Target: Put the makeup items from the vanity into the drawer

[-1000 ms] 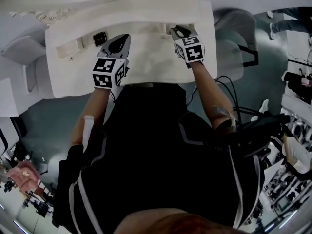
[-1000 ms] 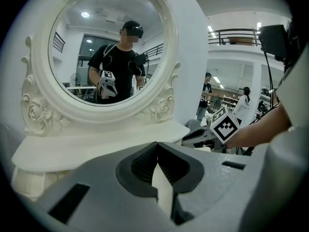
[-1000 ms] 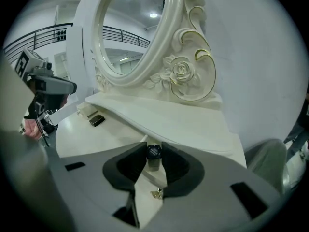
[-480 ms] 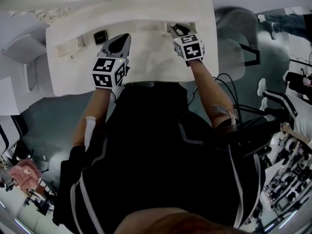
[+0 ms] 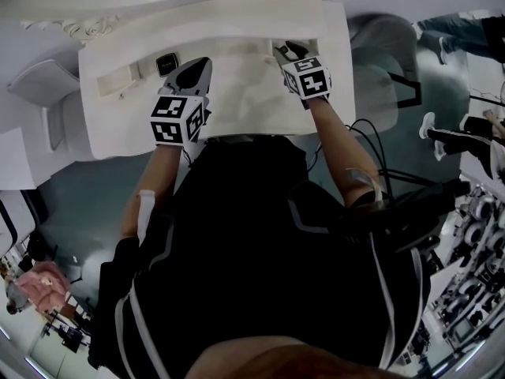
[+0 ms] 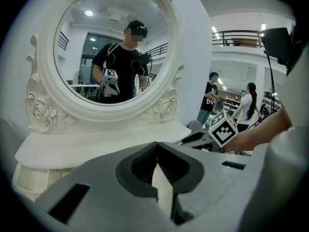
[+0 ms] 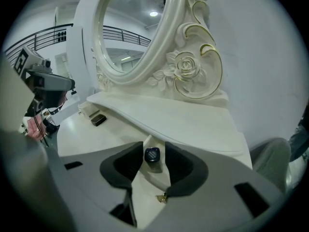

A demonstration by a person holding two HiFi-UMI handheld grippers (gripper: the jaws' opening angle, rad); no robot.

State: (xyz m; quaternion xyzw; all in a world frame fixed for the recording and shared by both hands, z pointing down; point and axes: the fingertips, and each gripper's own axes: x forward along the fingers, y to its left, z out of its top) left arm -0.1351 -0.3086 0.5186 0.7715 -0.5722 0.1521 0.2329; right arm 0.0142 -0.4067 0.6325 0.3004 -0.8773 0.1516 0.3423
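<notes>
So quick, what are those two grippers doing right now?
Left gripper: jaws shut, nothing between them.
Right gripper: jaws opening, a small dark makeup item loose between them.

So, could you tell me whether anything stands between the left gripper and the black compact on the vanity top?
Nothing visible does. In the head view the black compact lies on the vanity top just left of the left gripper, with only white surface between them. That gripper's jaws are together and empty.
</notes>
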